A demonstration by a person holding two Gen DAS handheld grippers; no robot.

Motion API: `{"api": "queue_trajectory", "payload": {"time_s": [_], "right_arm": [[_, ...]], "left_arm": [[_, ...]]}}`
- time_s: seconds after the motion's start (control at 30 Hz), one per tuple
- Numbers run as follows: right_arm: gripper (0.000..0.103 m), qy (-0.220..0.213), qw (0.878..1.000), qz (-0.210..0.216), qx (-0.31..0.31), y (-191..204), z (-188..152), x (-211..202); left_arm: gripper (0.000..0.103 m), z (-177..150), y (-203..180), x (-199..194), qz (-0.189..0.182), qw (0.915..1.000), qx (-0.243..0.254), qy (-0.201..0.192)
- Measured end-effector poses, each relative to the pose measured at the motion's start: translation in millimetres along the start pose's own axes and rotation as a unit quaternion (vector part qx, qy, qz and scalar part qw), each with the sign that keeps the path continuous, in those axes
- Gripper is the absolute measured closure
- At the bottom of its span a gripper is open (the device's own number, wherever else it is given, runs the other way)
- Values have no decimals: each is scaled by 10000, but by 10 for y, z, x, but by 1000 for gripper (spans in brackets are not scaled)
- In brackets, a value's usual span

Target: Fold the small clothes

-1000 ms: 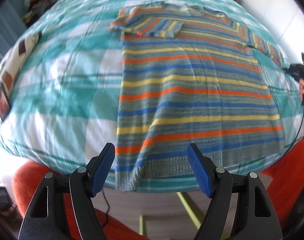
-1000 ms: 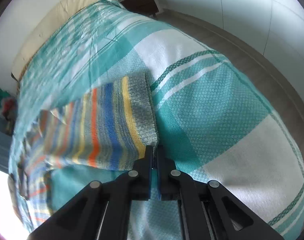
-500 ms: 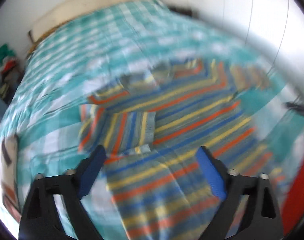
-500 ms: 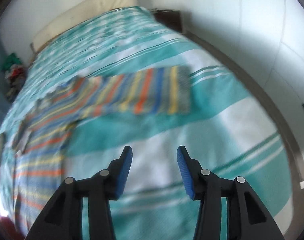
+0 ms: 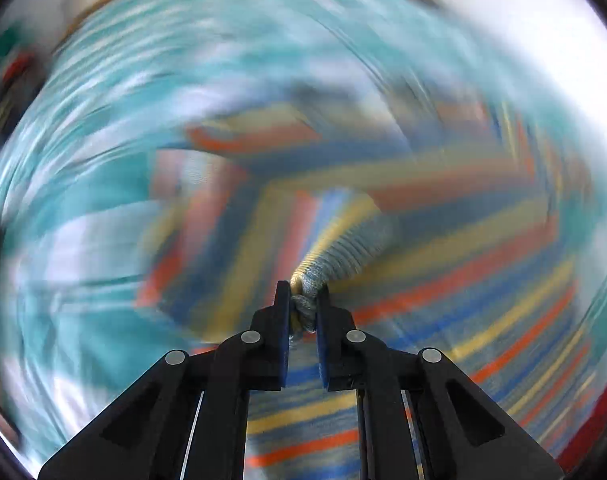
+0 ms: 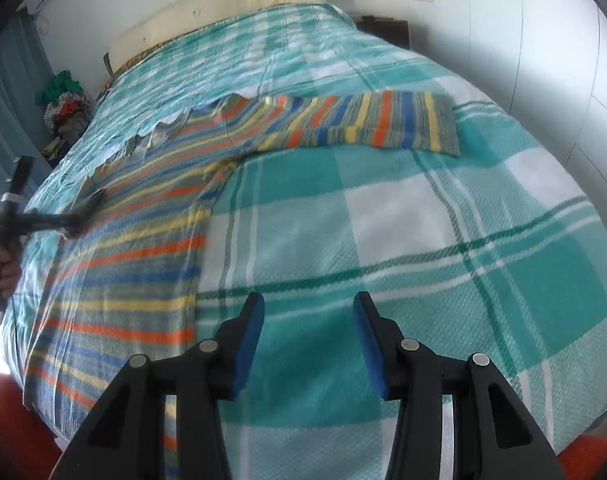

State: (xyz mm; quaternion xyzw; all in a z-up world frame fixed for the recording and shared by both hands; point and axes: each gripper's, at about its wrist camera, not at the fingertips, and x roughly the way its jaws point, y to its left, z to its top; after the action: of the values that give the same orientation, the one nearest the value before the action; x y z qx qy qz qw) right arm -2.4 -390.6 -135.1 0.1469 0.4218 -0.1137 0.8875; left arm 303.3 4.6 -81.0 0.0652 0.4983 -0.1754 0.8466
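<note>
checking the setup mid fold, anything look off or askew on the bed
Nothing damaged. The sweater lies flat with one sleeve stretched out sideways, not yet folded in. The left gripper pinches a bunched cuff; that view is blurred.

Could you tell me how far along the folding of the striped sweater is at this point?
Early. Done: the striped sweater lies spread on the checked bedspread, right sleeve stretched out flat. In hand: the left gripper is shut on the bunched left cuff, mid-move; the right gripper is open and empty. Left: both sleeve folds and the body fold.
</note>
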Motion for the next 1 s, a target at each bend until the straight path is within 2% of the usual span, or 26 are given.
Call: {"api": "queue_trajectory", "payload": {"time_s": [0.07, 0.1, 0.13, 0.2, 0.27, 0.37, 0.5, 0.57, 0.63, 0.7, 0.8, 0.87, 0.9, 0.97, 1.0], "right_arm": [[57, -116, 9999, -12, -59, 29, -2, -31], [57, -138, 9999, -5, -86, 40, -13, -53], [57, -146, 9998, 4, -114, 53, -23, -52], [57, -126, 9998, -3, -130, 64, -33, -30], [57, -76, 9999, 13, -119, 69, -26, 11], [57, -24, 9999, -17, -154, 104, -31, 62], [57, 54, 9997, -98, -236, 147, -47, 118], [57, 88, 9996, -138, -244, 149, -49, 145], [57, 109, 9995, -178, -231, 135, -48, 164], [57, 124, 9995, -191, -229, 118, -49, 176], [57, 167, 9994, -216, -214, 99, -58, 201], [57, 182, 9994, -228, -198, 89, -58, 215], [57, 184, 9994, -228, -189, 88, -57, 219], [54, 191, 9993, -264, -191, 88, -52, 227], [45, 193, 9992, -300, -187, 84, -49, 230]], "left_arm": [[93, 11, 620, -210, 97, 9922, -1209, -300], [93, -16, 942, -261, 195, 9836, -1756, -367], [93, -102, 1388, -287, 474, 9684, -2421, -365], [94, -240, 1844, -244, 892, 9513, -2941, -243], [94, -415, 2172, -147, 1368, 9405, -3110, -44], [95, -624, 2334, -55, 1388, 9377, -3183, 136], [95, -705, 2279, 55, 1562, 9390, -3063, 111], [95, -733, 2309, 124, 1611, 9368, -3102, 151], [95, -787, 2439, 150, 1437, 9292, -3402, 142], [96, -837, 2503, 101, 1455, 9236, -3543, 130], [94, -923, 2632, 104, 1246, 9223, -3658, 118], [89, -926, 2627, 75, 1220, 9265, -3557, 149], [86, -927, 2610, 38, 1329, 9291, -3447, 169], [84, -968, 2613, -32, 1625, 9285, -3331, 220], [84, -1021, 2645, -89, 1732, 9260, -3348, 230]]}}
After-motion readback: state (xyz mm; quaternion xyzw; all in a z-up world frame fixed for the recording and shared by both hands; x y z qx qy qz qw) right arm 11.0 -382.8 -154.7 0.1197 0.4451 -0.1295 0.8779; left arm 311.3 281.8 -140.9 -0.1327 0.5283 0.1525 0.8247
